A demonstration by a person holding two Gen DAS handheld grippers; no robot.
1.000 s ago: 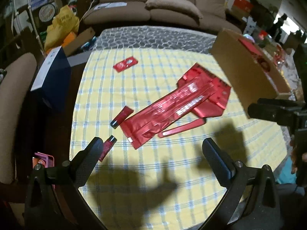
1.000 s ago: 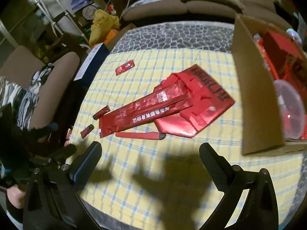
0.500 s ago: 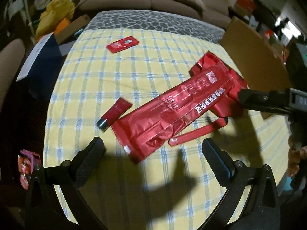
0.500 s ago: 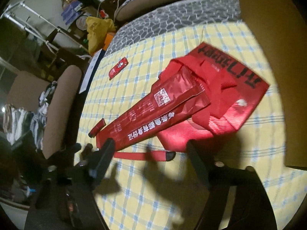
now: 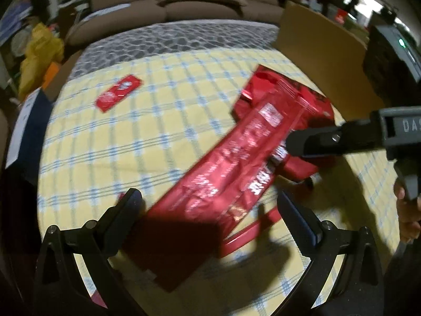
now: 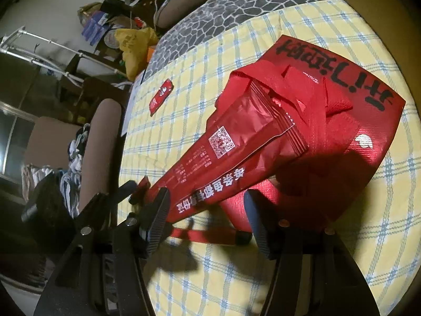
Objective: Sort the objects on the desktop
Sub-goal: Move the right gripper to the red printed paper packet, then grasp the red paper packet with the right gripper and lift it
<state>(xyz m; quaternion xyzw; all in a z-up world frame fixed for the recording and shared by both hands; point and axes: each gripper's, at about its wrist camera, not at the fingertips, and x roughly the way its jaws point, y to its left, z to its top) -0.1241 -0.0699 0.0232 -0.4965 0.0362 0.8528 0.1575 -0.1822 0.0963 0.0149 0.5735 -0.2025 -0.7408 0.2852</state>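
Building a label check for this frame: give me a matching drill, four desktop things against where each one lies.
Things:
1. long red foil pouch with white lettering
2. flat red woven tote bag with black characters
3. small flat red packet
4. brown cardboard box

Places:
A. alone on the yellow checked tablecloth, toward its far side
B. at the cloth's right edge in the left wrist view
C. lying across the bag
D. under the pouch's far end

Pairs: 1-C, 2-D, 3-A, 4-B
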